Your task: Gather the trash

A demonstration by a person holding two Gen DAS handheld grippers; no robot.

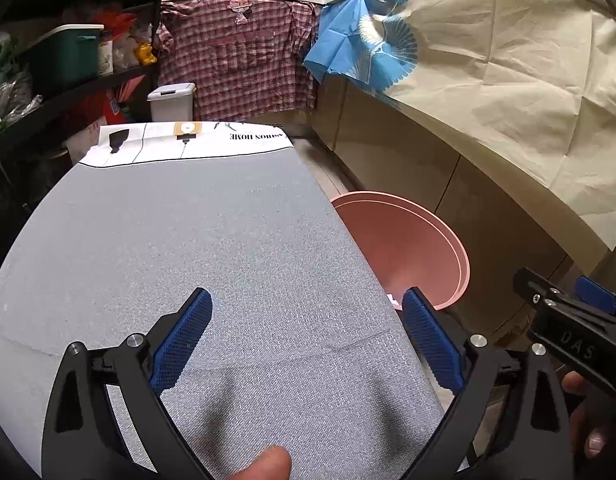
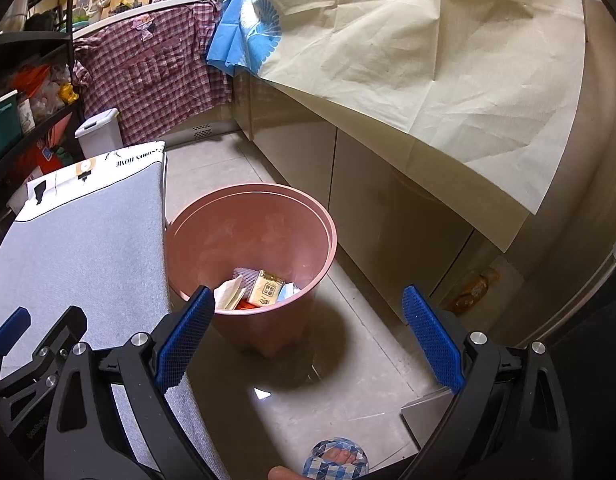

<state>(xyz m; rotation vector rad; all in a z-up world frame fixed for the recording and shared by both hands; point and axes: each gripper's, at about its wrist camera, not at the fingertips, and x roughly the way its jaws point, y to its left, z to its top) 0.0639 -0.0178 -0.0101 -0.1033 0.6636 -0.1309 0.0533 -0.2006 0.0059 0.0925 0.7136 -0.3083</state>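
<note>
Two grippers, and you hold both with jaws spread wide and nothing between the blue pads. Your left gripper (image 1: 308, 340) tilts downward over the grey board cover (image 1: 187, 240), its right-hand finger reaching just past the board's edge, over the rim of the pink bin (image 1: 436, 240). A fingertip of yours shows at the bottom of that view. Your right gripper (image 2: 308, 340) points down at the floor beside the board, with the pink bin (image 2: 267, 320) straight ahead of it and slightly to the left finger's side. The trash (image 2: 263, 288) lies at the bottom of that bin: a tan packet, white paper, something orange and a pale blue scrap, piled together. In the left view your right gripper (image 1: 568, 320) sits at the right edge, level with the left one, your hand (image 1: 588, 420) beneath it. Your slippered foot (image 2: 336, 460) stands on the tiles below the right gripper.
</note>
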